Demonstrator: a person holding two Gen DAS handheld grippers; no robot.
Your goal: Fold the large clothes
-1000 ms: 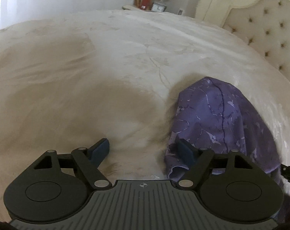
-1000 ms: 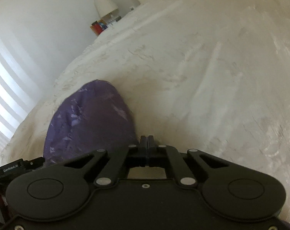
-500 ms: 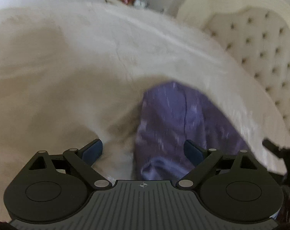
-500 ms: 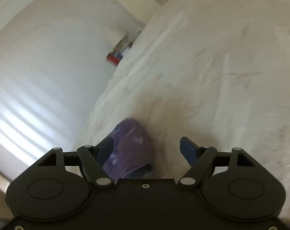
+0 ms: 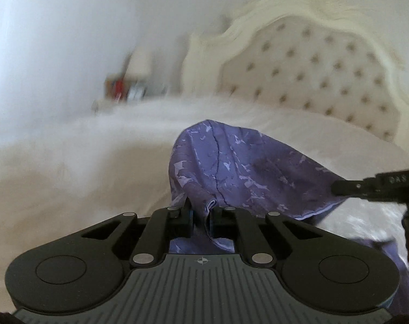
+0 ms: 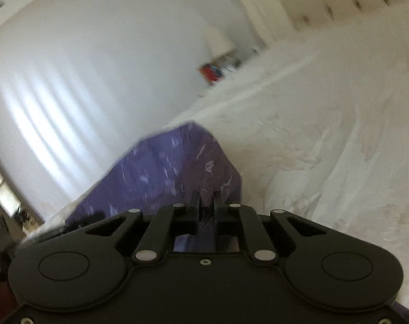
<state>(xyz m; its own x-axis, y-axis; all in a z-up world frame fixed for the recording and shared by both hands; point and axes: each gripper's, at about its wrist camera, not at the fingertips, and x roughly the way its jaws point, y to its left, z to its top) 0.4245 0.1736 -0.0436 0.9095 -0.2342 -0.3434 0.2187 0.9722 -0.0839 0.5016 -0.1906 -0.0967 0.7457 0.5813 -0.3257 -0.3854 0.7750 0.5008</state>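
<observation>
Purple garment [image 5: 242, 167] edge between both hand-held grippers' pads, bedspread [image 5: 69, 178] beyond.

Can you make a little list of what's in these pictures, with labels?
place: bed with tufted headboard
cloth: purple patterned cloth, held up off the bed
left gripper: jaws pinching the cloth's edge
right gripper: jaws closing, cloth between them
beside bed: blurred lamp and small things

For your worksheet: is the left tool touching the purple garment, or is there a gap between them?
Touching. The left wrist view shows the left tool with its jaws pinched on a fold of the purple garment.
</observation>
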